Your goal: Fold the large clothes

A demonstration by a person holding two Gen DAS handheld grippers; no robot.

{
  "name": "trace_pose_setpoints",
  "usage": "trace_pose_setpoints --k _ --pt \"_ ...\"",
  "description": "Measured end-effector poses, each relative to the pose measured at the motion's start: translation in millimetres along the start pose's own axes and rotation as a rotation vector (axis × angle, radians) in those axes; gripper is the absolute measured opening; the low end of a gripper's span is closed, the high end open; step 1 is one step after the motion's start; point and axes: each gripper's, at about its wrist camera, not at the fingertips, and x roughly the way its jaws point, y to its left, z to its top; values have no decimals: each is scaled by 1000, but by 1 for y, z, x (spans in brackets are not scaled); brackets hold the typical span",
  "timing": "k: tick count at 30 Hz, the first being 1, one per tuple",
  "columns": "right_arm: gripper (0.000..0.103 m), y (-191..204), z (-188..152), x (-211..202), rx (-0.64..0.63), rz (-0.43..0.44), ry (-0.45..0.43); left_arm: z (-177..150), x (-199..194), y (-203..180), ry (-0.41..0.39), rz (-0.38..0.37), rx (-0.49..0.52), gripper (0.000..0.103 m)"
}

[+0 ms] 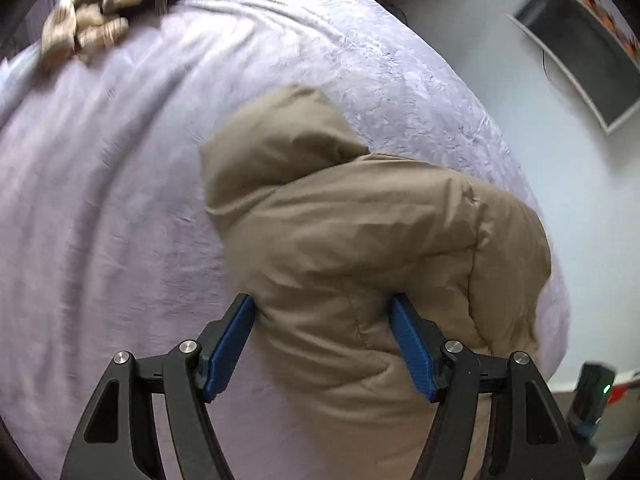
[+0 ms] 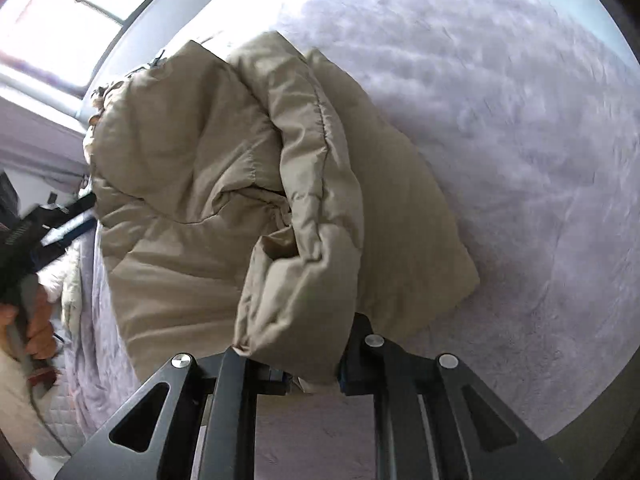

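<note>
A: Where's the jacket (image 1: 360, 240)?

B: On the bed (image 1: 100, 200), near one edge. It's a puffy tan thing, already bunched over itself. The left gripper (image 1: 322, 344) has its blue pads (image 1: 230, 346) spread wide with a thick lump of padding between them. They touch the fabric on both sides, but I'd call that released, not a real pinch.

A: And the right gripper (image 2: 312, 372)?

B: Clenched on a rolled edge of the jacket, maybe a sleeve or hem. The fingertips are buried under the fabric.

A: What could go wrong?

B: The slick, springy filling could pop out of the left side's loose hold, so the fold sags open. Pulling from the right alone may drag the whole bundle across the bed.

A: Do the views differ?

B: The left one shows a heap of other clothes (image 1: 88, 20) at the far end of the bed. The right one shows the window (image 2: 80, 24) and the other gripper from outside.
</note>
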Motion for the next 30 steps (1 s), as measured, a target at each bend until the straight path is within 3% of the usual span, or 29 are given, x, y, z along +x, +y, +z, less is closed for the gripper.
trace_pose_setpoints --k 3,6,10,12,16,20,22,26,30 --pt "17 -14 -3 2 22 10 1 -7 28 -19 -15 15 19 72" --pt "17 -28 -1 2 65 23 1 -2 49 -37 -21 33 31 80" --pt "20 -54 8 -16 165 101 16 12 56 -41 -26 87 33 81" --pt "27 -56 15 -37 152 75 -20 9 56 -44 -24 98 38 81" --pt "27 -47 29 -74 95 46 -92 10 56 -42 -15 115 46 81" --pt "27 -26 49 -94 -10 -43 -189 11 57 -40 -11 124 43 81" --pt "27 -18 65 -100 -18 -31 -234 11 57 -41 -12 131 48 81" --pt "27 -1 83 -86 -106 14 -162 11 56 -40 -11 137 43 81" --pt "27 18 79 -41 -261 -74 -50 10 53 -38 -8 143 41 81"
